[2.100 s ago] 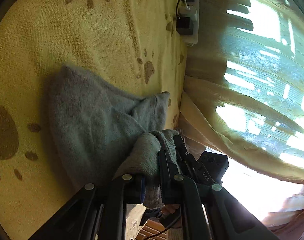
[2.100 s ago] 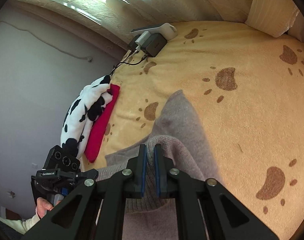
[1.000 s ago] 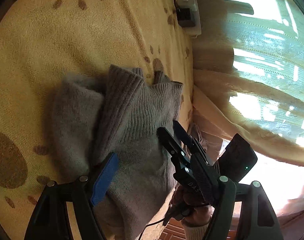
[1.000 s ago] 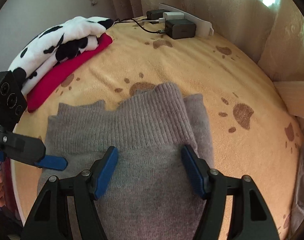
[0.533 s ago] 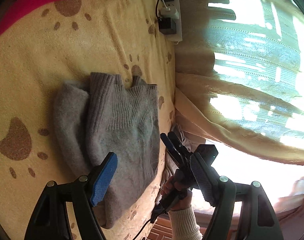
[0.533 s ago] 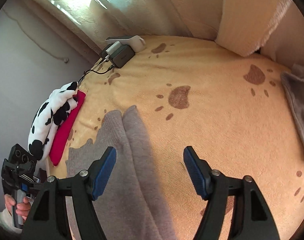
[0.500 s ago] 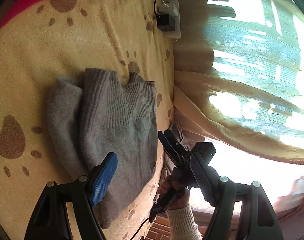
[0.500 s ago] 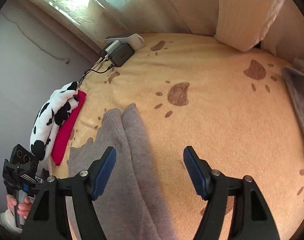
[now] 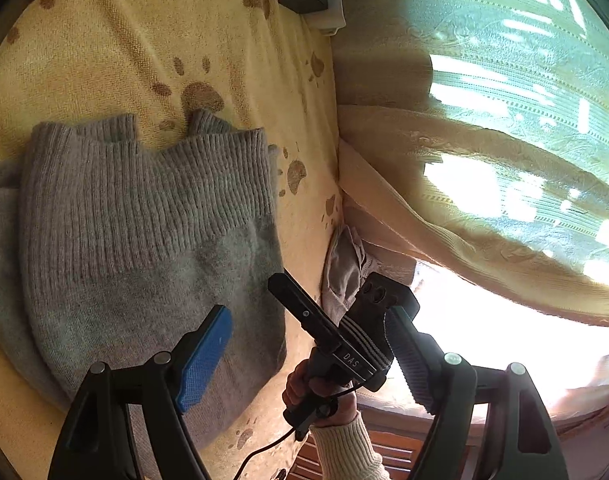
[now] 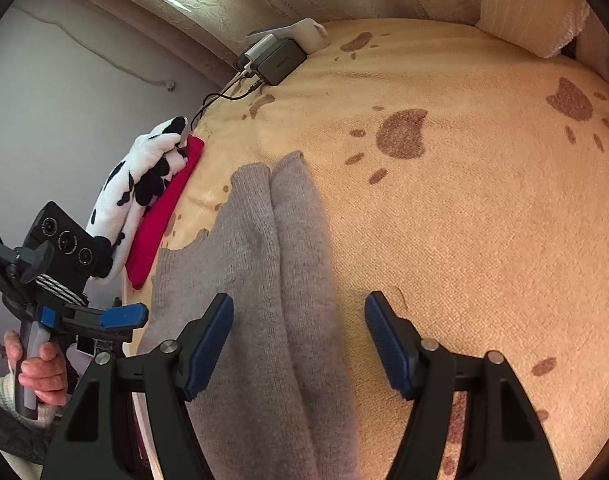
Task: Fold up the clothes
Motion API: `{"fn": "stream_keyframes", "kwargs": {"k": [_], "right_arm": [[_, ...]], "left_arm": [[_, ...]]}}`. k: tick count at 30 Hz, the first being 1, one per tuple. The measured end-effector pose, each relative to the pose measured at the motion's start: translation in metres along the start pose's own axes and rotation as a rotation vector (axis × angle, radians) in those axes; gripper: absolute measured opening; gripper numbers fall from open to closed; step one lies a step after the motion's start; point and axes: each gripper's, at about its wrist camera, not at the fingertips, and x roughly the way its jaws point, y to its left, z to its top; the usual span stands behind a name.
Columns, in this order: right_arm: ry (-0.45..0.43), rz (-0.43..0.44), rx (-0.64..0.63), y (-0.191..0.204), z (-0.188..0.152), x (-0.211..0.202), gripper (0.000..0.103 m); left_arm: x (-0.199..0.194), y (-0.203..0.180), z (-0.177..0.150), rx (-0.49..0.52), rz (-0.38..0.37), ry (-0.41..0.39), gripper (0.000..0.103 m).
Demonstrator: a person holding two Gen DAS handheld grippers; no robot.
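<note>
Our left tongs (image 9: 304,344) and right tongs (image 10: 298,336) both gape wide, holding nothing, just above the grey sweater (image 9: 144,232). It lies folded in layers on the paw-print blanket (image 10: 464,220), near the bed's edge. We judge a careless pinch could drag the top layer and undo the fold. No containers show.

Daylight pours through the patterned curtain (image 9: 516,128) in the left wrist view and burns out to plain white glare low on the right. The yellow blanket (image 10: 464,220) in the right wrist view is evenly and softly lit, with faint shadows. Both fisheye frames bend strongly toward dark, vignetted corners. Focus is crisp, without motion blur.
</note>
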Motion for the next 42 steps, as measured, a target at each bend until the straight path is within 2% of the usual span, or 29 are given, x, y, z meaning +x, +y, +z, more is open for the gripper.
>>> {"fn": "stream_keyframes", "kwargs": {"k": [2,5,9,16,20,22,30,32,34,36,40,42], "right_arm": [[-0.005,0.007,0.004,-0.004,-0.001,-0.002,0.06],[0.008,0.03,0.02,-0.006,-0.001,-0.003,0.055],[-0.01,0.081,0.037,-0.009,-0.002,-0.003,0.053],[-0.009,0.102,0.028,-0.009,0.005,0.006,0.053],[-0.009,0.077,-0.004,-0.003,0.003,0.007,0.052],[-0.005,0.055,-0.025,0.002,0.0,0.009,0.046],[-0.022,0.045,-0.029,0.004,-0.002,0.012,0.046],[-0.021,-0.002,-0.056,0.011,-0.003,0.012,0.035],[-0.035,-0.065,-0.112,0.027,-0.005,0.008,0.031],[-0.057,-0.136,-0.174,0.047,-0.008,0.001,0.03],[-0.112,-0.314,-0.423,0.109,-0.027,-0.012,0.03],[-0.115,-0.387,-0.572,0.141,-0.042,-0.011,0.03]], "left_arm": [[0.002,0.001,0.003,-0.008,0.005,-0.001,0.081],[0.006,0.003,0.008,-0.021,0.012,-0.003,0.081],[0.011,0.005,0.014,-0.037,0.021,-0.005,0.081],[0.021,0.011,0.022,-0.067,0.05,0.002,0.081],[0.026,0.011,0.027,-0.076,0.068,0.001,0.081],[0.027,0.01,0.03,-0.078,0.079,-0.003,0.081],[0.028,0.003,0.041,-0.051,0.11,0.0,0.081],[0.028,0.003,0.041,-0.043,0.127,-0.005,0.081],[0.026,0.004,0.042,-0.04,0.148,-0.008,0.081],[0.022,0.003,0.041,-0.04,0.137,-0.013,0.081],[0.011,-0.005,0.038,-0.009,0.147,-0.039,0.084],[0.008,-0.009,0.036,-0.01,0.144,-0.018,0.084]]}}
